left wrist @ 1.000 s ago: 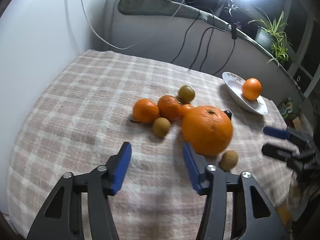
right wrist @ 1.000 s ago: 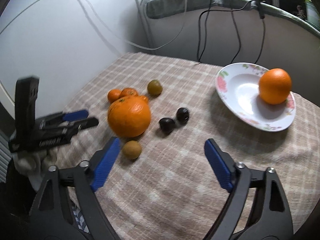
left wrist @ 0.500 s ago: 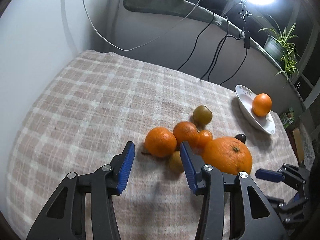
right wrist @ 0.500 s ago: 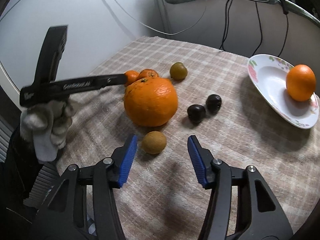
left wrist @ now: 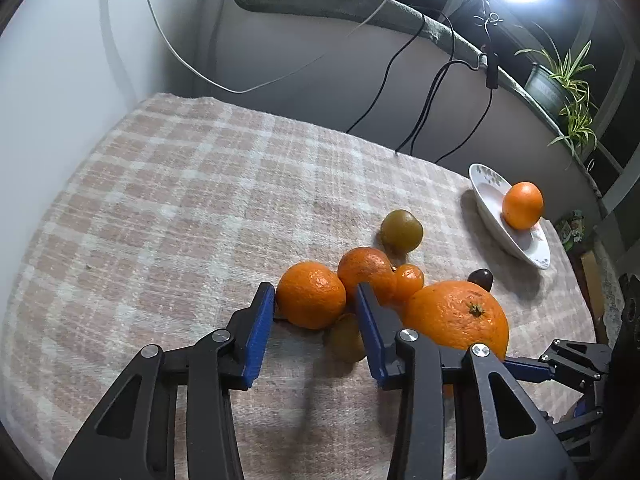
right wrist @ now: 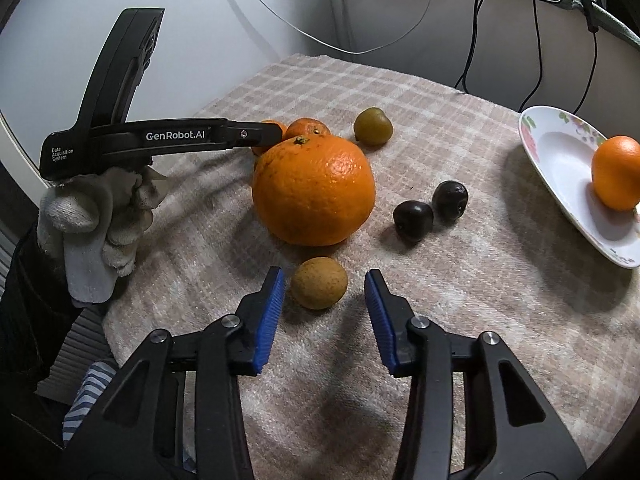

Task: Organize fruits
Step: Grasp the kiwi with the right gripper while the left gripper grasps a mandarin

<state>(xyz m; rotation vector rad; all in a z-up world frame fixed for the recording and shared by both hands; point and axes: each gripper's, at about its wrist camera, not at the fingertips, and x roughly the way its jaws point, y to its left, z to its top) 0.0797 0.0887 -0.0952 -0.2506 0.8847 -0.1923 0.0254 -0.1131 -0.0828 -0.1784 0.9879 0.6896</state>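
Left wrist view shows my left gripper (left wrist: 316,324) low over the checked cloth (left wrist: 180,200), its blue pads on either side of a small mandarin (left wrist: 311,294). The jaws have just been closing; the left pad seems to touch the peel, while the right pad stands just beside it, so I judge the fruit is framed and not yet gripped, though the fisheye makes this contact hard to read. I aim here because this mandarin lies at the outer edge of the cluster, free on its left side; a small brown fruit (left wrist: 346,338) sits right under my right finger and could be pushed. In the right wrist view my right gripper (right wrist: 324,300) holds nothing: its jaws have just been closing around the little brown fruit (right wrist: 319,282), which sits between the pads with a gap on each side. It lies alone in front of the big orange (right wrist: 314,190), so it is easy to take. The white plate (right wrist: 560,156) at the right already carries one orange (right wrist: 616,172), and I think the picked fruits belong there.
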